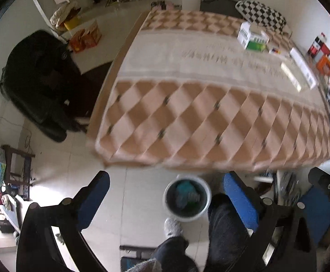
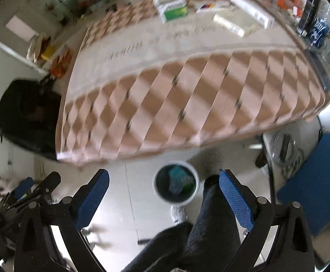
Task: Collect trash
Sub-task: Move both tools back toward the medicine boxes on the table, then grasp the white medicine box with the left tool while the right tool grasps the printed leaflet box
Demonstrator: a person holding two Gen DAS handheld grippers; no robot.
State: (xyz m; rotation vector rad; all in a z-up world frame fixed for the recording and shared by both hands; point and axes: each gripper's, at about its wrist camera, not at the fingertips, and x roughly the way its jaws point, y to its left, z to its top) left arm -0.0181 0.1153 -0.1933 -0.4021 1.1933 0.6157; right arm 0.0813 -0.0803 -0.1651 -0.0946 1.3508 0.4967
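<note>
A white trash bin (image 1: 187,198) with a dark liner stands on the floor below the table's near edge; teal and green scraps lie inside. It also shows in the right wrist view (image 2: 175,185). My left gripper (image 1: 166,192) is open and empty, held high above the floor. My right gripper (image 2: 163,189) is open and empty too, beside it. A green and white box (image 1: 252,37) lies at the table's far end, also in the right wrist view (image 2: 171,8), with a clear packet (image 2: 231,23) and a long white box (image 2: 252,13) near it.
The table (image 1: 187,122) has a brown and pink checked cloth. A black chair (image 1: 38,81) stands to its left. The person's dark-trousered legs (image 1: 223,233) and a foot are beside the bin. Boxes and bottles (image 1: 323,59) crowd a shelf on the right.
</note>
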